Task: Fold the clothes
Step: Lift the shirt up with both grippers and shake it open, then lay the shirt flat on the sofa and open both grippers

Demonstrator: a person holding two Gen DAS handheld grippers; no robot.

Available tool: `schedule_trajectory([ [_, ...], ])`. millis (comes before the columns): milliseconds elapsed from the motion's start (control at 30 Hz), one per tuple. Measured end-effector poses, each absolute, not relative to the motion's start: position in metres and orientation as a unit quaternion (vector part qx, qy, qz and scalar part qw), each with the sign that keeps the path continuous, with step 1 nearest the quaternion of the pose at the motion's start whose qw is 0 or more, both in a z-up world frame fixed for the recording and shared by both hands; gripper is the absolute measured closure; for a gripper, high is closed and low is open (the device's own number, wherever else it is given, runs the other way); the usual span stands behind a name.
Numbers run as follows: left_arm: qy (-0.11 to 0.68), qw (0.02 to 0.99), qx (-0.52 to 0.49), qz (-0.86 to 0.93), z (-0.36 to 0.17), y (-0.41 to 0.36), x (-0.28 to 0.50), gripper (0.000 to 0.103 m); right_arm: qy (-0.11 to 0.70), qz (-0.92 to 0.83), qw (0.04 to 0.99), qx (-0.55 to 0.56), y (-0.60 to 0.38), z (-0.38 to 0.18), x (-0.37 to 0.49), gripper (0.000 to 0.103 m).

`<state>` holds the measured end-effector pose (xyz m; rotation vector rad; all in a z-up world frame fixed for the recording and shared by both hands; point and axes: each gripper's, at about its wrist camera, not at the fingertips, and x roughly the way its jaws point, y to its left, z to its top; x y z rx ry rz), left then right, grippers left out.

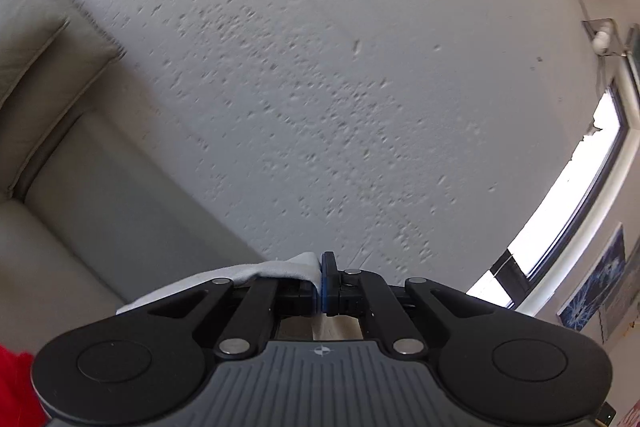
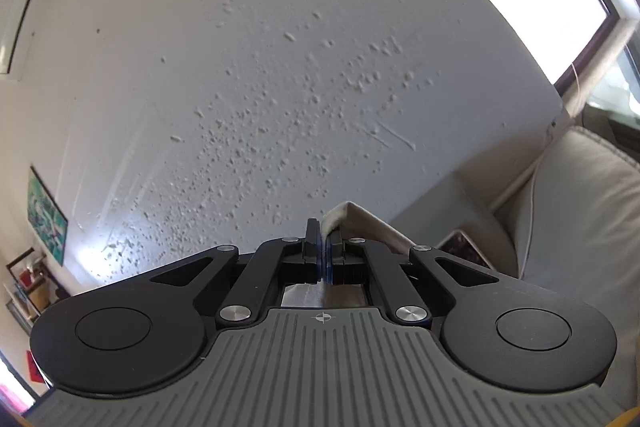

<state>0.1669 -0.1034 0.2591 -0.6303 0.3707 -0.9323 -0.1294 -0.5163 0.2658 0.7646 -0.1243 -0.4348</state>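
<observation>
Left gripper (image 1: 321, 283): clamped on pale cloth (image 1: 280, 269) (sofa (image 1: 60, 155) left). Right gripper (image 2: 323, 255): clamped on cloth (image 2: 340, 217).

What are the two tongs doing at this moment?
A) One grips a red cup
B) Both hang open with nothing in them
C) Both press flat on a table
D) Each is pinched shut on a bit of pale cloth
D: the left tongs are closed on a fold of pale cloth, and the right tongs are closed on pale fabric too, both pointing up at the wall.
</observation>
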Motion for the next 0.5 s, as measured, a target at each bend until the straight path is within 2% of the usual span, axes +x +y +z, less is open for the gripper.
schedule_trajectory([
  [67,0.149,0.828,-0.295,-0.454,0.272,-0.094,0.153,0.103,-0.082,-0.201,0.913,0.345,-0.512,0.283,-0.142,0.101],
  [200,0.188,0.822,-0.289,-0.454,0.240,-0.078,0.129,0.103,-0.057,-0.194,0.923,0.328,-0.492,0.272,-0.178,0.101],
  [300,0.263,0.825,-0.259,-0.427,0.177,-0.083,0.112,0.103,0.009,-0.200,0.913,0.354,-0.483,0.213,-0.194,0.101],
  [500,0.419,0.813,-0.206,-0.348,0.016,-0.089,0.090,0.103,0.163,-0.262,0.860,0.406,-0.474,0.048,-0.210,0.101],
])
